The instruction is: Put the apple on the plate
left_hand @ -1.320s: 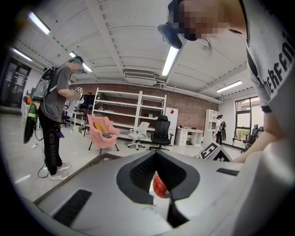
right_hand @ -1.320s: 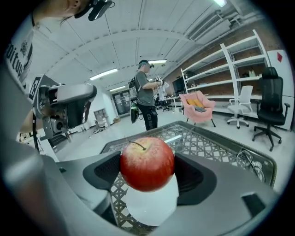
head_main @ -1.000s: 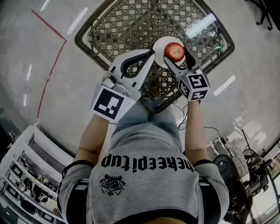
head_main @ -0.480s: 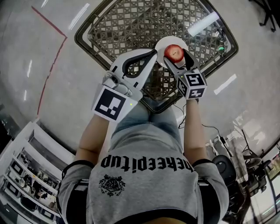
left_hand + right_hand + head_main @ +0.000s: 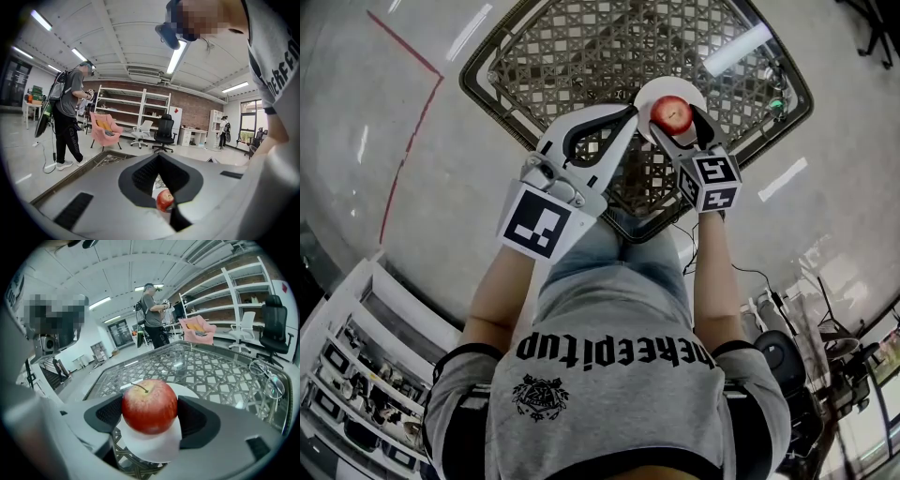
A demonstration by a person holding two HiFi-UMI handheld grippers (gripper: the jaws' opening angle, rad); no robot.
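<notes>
A red apple (image 5: pixel 672 112) (image 5: pixel 149 405) sits between the jaws of my right gripper (image 5: pixel 674 119) (image 5: pixel 150 412), which is shut on it. The apple hangs just over a white plate (image 5: pixel 650 92) (image 5: pixel 151 449). I cannot tell whether it touches the plate. The plate rests on the near part of a dark lattice table (image 5: pixel 581 56). My left gripper (image 5: pixel 627 113) is just left of the plate, shut with its tips together and nothing held. Through its jaw loop the left gripper view shows the apple (image 5: pixel 164 200).
White shelving (image 5: pixel 356 375) stands at the lower left and a red floor line (image 5: pixel 408 141) runs left of the table. Glasses (image 5: pixel 265 376) lie near the table's right edge. Beyond the table are a standing person (image 5: pixel 70 122) and a pink chair (image 5: pixel 104 129).
Both grippers have shifted slightly forward and up in the head view. The apple stays gripped and is now more centred over the plate.
</notes>
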